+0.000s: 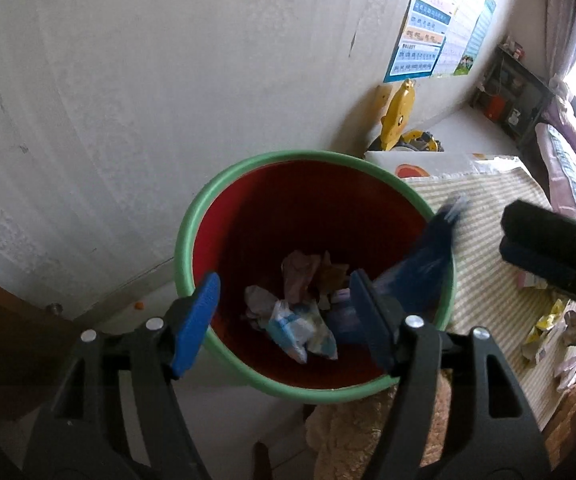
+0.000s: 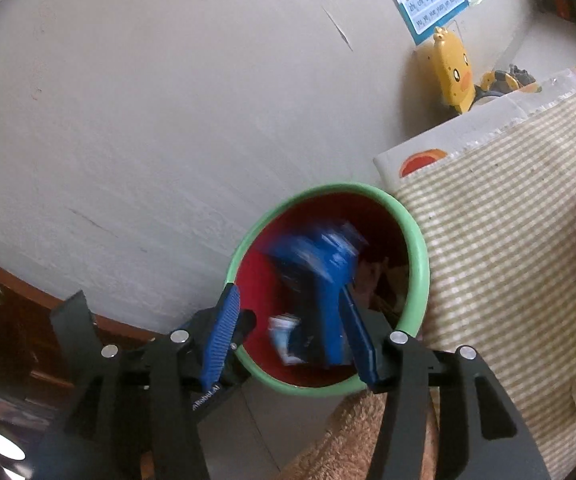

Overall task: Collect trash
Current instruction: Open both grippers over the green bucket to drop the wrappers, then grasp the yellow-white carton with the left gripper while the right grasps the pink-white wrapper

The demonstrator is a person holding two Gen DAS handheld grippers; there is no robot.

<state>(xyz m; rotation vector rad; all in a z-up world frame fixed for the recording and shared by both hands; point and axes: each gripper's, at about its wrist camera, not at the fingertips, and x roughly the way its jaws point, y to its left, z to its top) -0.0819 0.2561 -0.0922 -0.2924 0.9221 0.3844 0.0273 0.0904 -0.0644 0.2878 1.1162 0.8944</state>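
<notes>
A red bin with a green rim point(image 1: 192, 220) stands against the wall and holds several crumpled wrappers point(image 1: 299, 320). It also shows in the right wrist view point(image 2: 419, 248). My left gripper point(image 1: 284, 320) is open and empty above the bin's mouth. My right gripper point(image 2: 291, 336) is open over the bin. A blurred blue wrapper point(image 2: 323, 272) is in the air inside the bin, free of the pads; it shows in the left wrist view point(image 1: 427, 260) too. More wrappers point(image 1: 555, 332) lie on the striped cloth.
A striped cloth point(image 1: 483, 240) covers a surface right of the bin. A yellow duck toy point(image 2: 451, 68) and a wall poster point(image 1: 431, 36) are behind it. A brown fuzzy fabric point(image 2: 347, 440) lies below the bin. Dark wooden furniture point(image 2: 4, 320) is at left.
</notes>
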